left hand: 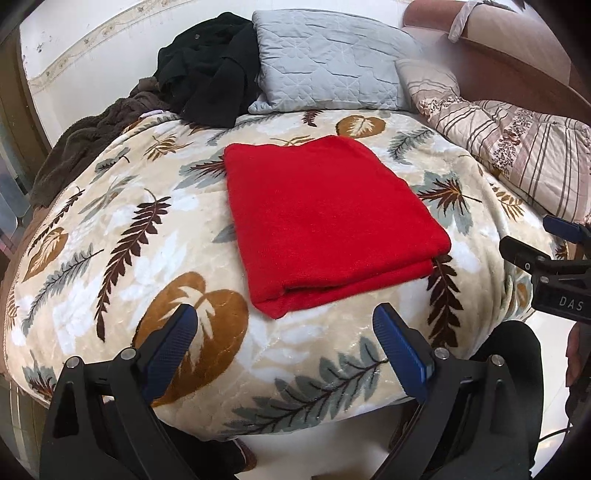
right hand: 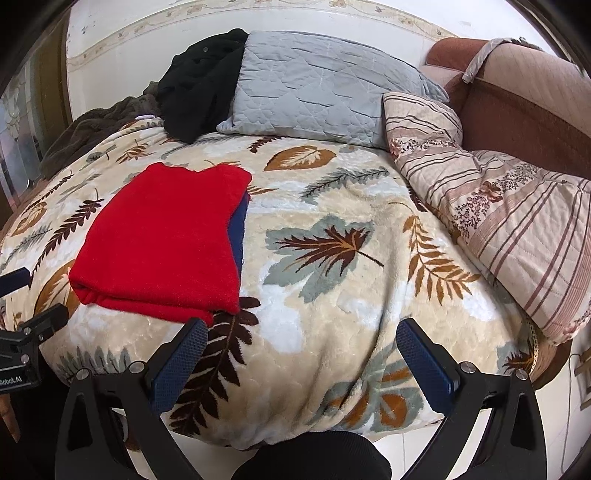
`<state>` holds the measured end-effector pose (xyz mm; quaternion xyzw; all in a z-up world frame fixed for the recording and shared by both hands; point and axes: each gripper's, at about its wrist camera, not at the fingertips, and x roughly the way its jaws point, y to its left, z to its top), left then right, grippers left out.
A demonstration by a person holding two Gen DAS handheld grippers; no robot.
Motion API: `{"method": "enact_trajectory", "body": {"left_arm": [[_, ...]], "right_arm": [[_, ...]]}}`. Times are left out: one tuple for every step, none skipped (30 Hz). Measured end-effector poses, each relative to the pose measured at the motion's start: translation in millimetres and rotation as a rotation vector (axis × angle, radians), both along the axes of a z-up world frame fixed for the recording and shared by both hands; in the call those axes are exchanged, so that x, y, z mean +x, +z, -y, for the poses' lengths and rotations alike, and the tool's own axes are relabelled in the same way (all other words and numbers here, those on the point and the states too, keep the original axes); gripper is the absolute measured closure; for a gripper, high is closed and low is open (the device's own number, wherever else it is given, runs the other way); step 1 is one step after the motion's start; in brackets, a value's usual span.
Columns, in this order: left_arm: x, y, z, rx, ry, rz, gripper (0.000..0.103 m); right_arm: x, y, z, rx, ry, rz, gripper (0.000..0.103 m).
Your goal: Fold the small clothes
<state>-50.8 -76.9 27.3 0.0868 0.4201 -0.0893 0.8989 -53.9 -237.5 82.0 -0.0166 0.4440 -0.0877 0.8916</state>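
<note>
Folded red garment [left hand: 325,221] on bed, both grippers clear.
Garment lies flat on the leaf-print blanket [left hand: 110,258]. Left gripper [left hand: 284,347] and right gripper [right hand: 303,354]: fingers spread apart, holding nothing, near the bed edge.

A bedroom in a home is shown. Most of both views is filled by a bed, which is covered by a plush cream blanket [left hand: 110,229] printed with brown, grey and ochre leaves. At the far side a grey quilted pillow [left hand: 325,62] is leaned against the white wall, and a black garment [left hand: 210,70] is heaped just beside it. A striped, flowered quilt [right hand: 517,236] is bunched at the right edge of the bed. A padded brown headboard [right hand: 524,110] is seen behind the quilt. A dark brown fleece throw [left hand: 85,140] is hung over the left edge. A patterned border strip [right hand: 258,11] is run along the wall.
</note>
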Motion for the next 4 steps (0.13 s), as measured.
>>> {"method": "enact_trajectory", "body": {"left_arm": [[0.1,0.0,0.7,0.005,0.001,0.001,0.006],[-0.1,0.1,1.2,0.01,0.002,0.002,0.006],[-0.6,0.2,1.8,0.013,0.005,0.004,0.006],[-0.5,-0.1,1.6,0.014,0.007,0.002,0.006]], "right_arm": [[0.0,-0.1,0.9,0.001,-0.004,0.0,0.0],[0.4,-0.3,2.0,0.002,-0.006,-0.001,0.0],[0.0,-0.3,2.5,0.003,-0.008,-0.001,0.0],[-0.2,-0.5,3.2,0.003,-0.011,-0.001,0.0]]}}
